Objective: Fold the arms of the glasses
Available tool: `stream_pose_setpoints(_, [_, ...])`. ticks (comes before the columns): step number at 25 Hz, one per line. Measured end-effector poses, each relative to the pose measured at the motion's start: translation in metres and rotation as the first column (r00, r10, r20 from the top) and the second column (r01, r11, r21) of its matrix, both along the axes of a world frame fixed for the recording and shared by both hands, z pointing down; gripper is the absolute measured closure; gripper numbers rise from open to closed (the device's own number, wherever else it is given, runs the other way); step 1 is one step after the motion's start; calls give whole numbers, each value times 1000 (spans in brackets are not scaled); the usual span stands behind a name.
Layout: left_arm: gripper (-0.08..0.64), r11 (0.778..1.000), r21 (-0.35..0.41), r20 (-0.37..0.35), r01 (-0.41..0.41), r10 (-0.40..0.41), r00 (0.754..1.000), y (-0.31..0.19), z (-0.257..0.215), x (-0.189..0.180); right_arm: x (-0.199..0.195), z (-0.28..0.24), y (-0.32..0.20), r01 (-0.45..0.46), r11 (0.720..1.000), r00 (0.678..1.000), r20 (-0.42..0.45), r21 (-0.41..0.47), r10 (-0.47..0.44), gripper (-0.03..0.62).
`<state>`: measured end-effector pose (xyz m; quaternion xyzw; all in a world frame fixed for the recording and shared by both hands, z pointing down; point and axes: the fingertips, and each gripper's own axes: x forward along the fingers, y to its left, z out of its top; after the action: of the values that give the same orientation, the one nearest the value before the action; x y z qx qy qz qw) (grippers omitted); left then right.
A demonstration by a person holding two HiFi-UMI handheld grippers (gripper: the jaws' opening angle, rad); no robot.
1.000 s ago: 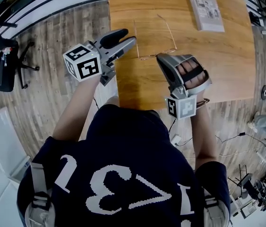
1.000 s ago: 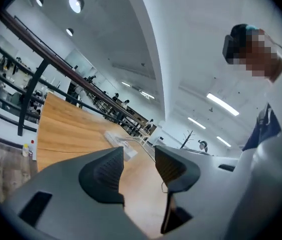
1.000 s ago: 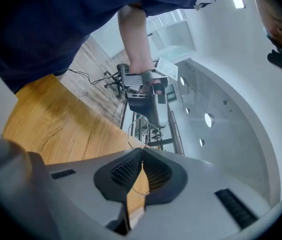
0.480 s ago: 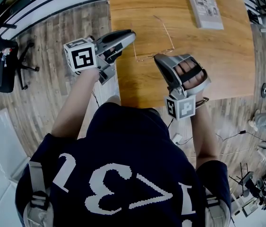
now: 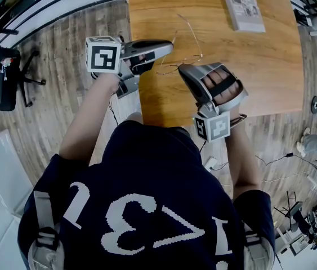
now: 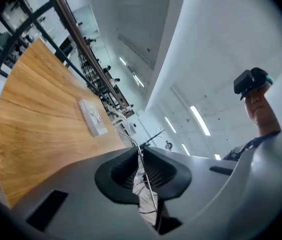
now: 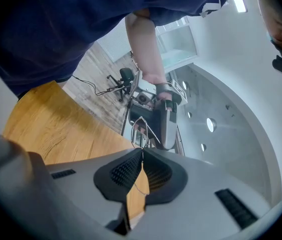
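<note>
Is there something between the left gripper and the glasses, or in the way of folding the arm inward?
Nothing visible does. The left gripper has just been closing and now pinches one wire arm of the glasses. The right gripper is shut on them too. The book lies far away.

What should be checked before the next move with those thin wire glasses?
1. Right gripper holds the glasses: ok, its jaws are shut on the wire frame.
2. Left gripper has hold of an arm: ok, its jaws have just been closing and the thin wire is pinched between them.
3. Arms folded: not ok, the glasses stand open, with one arm reaching out over the table.
4. Room to work: ok, the book lies well away at the far side.
5. Glasses lifted off the wood: cannot tell.
</note>
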<state>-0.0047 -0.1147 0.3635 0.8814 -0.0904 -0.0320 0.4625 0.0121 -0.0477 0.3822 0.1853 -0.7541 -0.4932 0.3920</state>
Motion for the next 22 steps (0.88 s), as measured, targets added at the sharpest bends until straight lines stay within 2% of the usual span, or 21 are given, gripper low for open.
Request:
stream_pose_setpoints(4, [518,986,-60,22,-156,157,987,15,8,18,-4,-2,4,23,1000,1000,-1,2,-23,561])
stream_pose_setpoints(8, [518,955,-112,59,-276,284,957,30,20,32,-14,-22,3,67,998,998,-4,16,-67,561])
stream_pose_setpoints(10, [518,938,-141,63,-316,327,943,36,25,35,-18,-32,3,89,996,996,-3,28,-89,561])
stream_pose_setpoints(12, [518,935,-158,60,-318,331,942,37,28,35,-18,-30,4,94,995,996,-4,23,-94,561])
stream_pose_setpoints(15, [515,961,-140,33,-237,244,969,24,25,29,-13,-22,7,79,997,997,0,-3,-79,561])
stream_pose_setpoints(17, [497,986,-77,33,-148,151,988,7,20,18,-8,-12,9,67,998,998,1,-12,-67,561])
stream_pose_setpoints(19, [495,999,26,88,-41,38,995,-14,19,3,-10,-23,6,69,998,998,-7,-3,-69,561])
stream_pose_setpoints(20, [484,996,87,136,5,-16,991,-25,21,-4,-11,-29,4,71,997,997,-14,2,-71,561])
stream_pose_setpoints(22, [432,974,220,258,44,-102,961,-43,28,-17,-11,-28,6,75,997,997,-16,-9,-75,561])
